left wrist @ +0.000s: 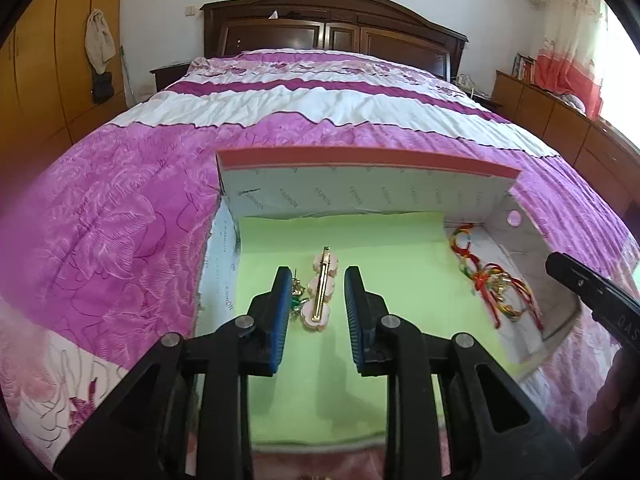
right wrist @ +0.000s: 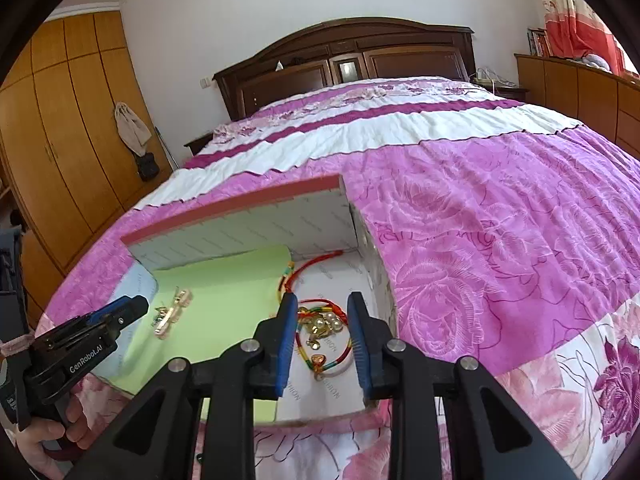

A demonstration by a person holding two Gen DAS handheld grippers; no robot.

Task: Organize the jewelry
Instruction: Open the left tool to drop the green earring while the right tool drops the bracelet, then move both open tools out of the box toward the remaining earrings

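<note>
hovering spread over the box (left wrist: pixel 360 168), the left gripper (left wrist: pixel 316 292) frames the hair clip (left wrist: pixel 322 294) at twelve o'clock while the right gripper (right wrist: pixel 322 320), also spread, straddles the red bracelets (right wrist: pixel 320 332), likely each lining up a pick.

Shallow white cardboard box (left wrist: pixel 360 196) sat on pink floral quilt (left wrist: pixel 120 240); inside, pink-flower gold hair clip (left wrist: pixel 322 292) lay on green paper liner (left wrist: pixel 400 264), left of red-yellow-green cord bracelets (left wrist: pixel 496 284).

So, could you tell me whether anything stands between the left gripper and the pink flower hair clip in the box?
Nothing visible does. The left gripper is open, and the pink flower hair clip lies on the green liner in the gap between its fingers. A small green earring sits close beside the left finger, so it could be caught too.
</note>
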